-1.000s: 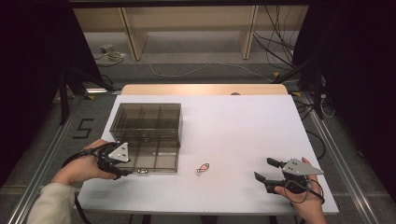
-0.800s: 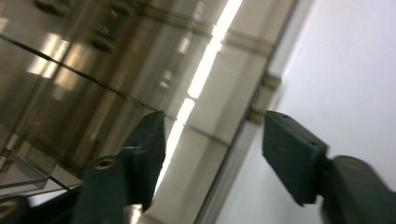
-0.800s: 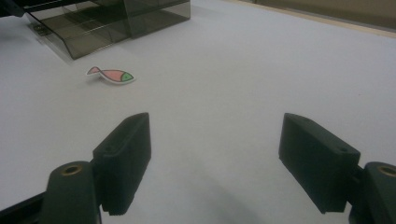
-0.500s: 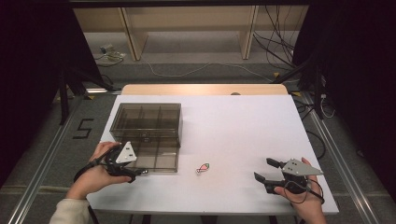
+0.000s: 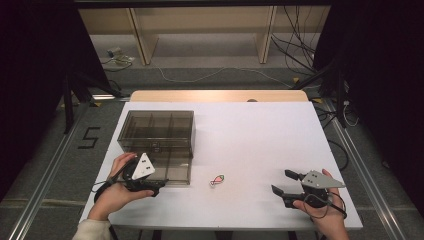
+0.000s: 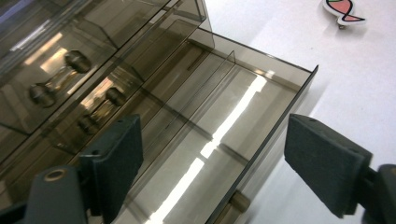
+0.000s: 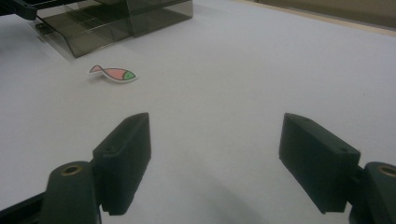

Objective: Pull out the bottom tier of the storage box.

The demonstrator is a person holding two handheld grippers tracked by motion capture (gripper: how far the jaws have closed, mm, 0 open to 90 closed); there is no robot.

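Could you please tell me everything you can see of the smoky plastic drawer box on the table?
The drawer box is of dark, see-through plastic and stands on the left part of the white table. Inner dividers split it into compartments. Its bottom drawer is pulled out towards the person and looks empty, with a small knob on its front. The upper drawers with their knobs stay shut. The left gripper hangs over the open drawer, jaws apart.

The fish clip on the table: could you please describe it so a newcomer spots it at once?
On the white table, look just right of the smoky plastic drawer box, beside its pulled-out drawer. The fish clip lies there: small, flat, pink with a green head, the only colourful item.
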